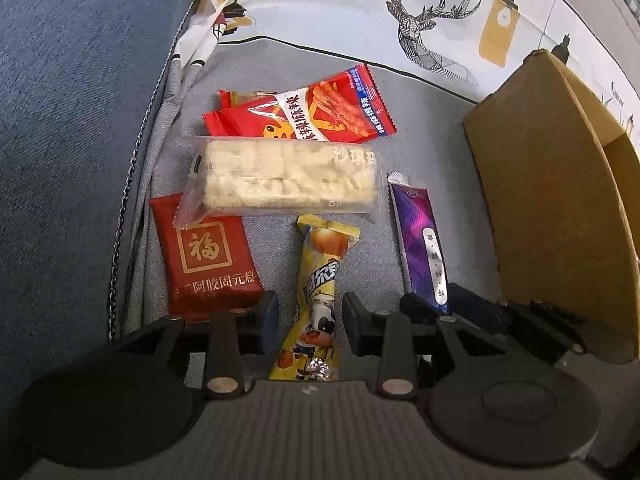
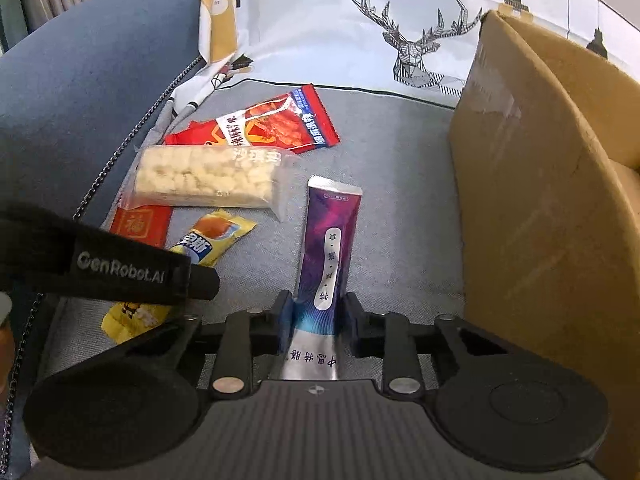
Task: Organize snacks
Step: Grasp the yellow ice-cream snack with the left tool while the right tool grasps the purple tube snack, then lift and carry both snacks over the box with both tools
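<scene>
step: picking snacks off the sofa seat, judged early
right gripper [image 2: 316, 316]: clamped on purple sachet [image 2: 328, 248], left of cardboard box [image 2: 540, 220]
left gripper [image 1: 308, 316]: apart around yellow candy wrapper [image 1: 316, 292]
next: carry sachet right, into box

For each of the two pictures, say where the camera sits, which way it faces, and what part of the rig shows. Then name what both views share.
Left wrist: rides the left gripper, facing forward over the yellow snack bar between its open fingers.
Right wrist: rides the right gripper, facing forward along the purple sachet its fingers pinch; the left gripper's strap crosses at left.
Shared: the clear rice-puff pack, the red chilli packet, the cardboard box.
</scene>
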Available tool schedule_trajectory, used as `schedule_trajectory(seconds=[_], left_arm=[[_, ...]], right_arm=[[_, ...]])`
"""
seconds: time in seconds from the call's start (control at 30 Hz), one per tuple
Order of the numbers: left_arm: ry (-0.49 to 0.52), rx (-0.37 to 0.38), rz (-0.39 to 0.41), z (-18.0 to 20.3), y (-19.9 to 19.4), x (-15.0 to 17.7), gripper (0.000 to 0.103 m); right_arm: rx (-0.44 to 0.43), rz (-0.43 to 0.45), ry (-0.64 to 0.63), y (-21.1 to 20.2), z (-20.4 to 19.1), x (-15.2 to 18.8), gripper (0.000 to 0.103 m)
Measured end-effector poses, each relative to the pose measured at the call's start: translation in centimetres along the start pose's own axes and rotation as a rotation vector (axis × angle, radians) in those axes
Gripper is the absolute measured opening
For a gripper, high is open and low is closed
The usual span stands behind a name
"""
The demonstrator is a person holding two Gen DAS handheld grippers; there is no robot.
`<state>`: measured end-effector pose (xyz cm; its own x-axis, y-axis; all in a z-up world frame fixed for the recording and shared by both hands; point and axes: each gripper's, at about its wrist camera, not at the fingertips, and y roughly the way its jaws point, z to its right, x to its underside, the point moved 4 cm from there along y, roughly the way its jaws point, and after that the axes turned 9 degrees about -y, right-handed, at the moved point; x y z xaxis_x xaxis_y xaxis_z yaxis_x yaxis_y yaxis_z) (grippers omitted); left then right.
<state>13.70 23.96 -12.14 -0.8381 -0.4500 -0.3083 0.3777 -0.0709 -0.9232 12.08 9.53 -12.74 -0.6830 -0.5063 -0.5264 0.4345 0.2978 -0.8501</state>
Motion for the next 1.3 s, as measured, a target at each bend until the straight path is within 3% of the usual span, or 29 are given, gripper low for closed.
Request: schedule_trajectory(seconds=[0.03, 0.07, 0.17, 0.33, 0.4, 0.47, 0.63, 0.8, 0.93, 1.07, 1.3], left_arm=[[0.005, -0.006, 0.002, 0.1, 0.0, 0.0, 0.03], [0.015, -0.017, 0.005, 0.1, 0.0, 0.0, 0.016], [0.014, -0.01, 0.01, 0.0, -0.2, 0.0, 0.011], [-0.012, 0.04, 0.038, -0.1, -1.5, -0.2, 0.01], [-0.01, 0.056, 0.028, 0.1, -1.4, -0.1, 0.011], [0.004, 0.024, 0.014, 0.2, -0.9, 0.0, 0.011], [0.021, -0.004, 0.014, 0.1, -0.6, 0.0, 0.012], [0.059, -0.026, -0.001, 0.4, -0.1, 0.5, 0.015], [0.061, -0.033, 0.009, 0.4, 0.1, 0.4, 0.011], [0.054, -0.003, 0.019, 0.6, -0.3, 0.4, 0.01], [0.026, 0.081, 0.111, 1.3, -3.2, 0.8, 0.01]], right_arm=[[0.001, -0.002, 0.001, 0.2, 0.1, 0.0, 0.033], [0.004, -0.003, -0.001, 0.3, 0.1, -0.1, 0.035], [0.025, 0.013, -0.022, 0.5, 0.1, -0.1, 0.035], [0.01, 0.035, 0.005, 0.0, 0.5, -0.3, 0.021], [0.006, 0.052, 0.019, -0.5, 0.6, -0.7, 0.021], [0.015, 0.062, 0.007, -0.8, 0.6, -0.9, 0.021], [0.013, 0.0, 0.03, 0.5, 1.0, -0.2, 0.024], [0.021, 0.002, 0.03, 0.6, 1.0, -0.3, 0.026], [0.027, 0.01, 0.017, 0.6, 1.0, -0.2, 0.024], [0.029, 0.029, 0.013, 0.5, 0.9, -0.2, 0.016], [-0.009, 0.108, 0.036, -2.2, 1.4, -0.5, 0.014]])
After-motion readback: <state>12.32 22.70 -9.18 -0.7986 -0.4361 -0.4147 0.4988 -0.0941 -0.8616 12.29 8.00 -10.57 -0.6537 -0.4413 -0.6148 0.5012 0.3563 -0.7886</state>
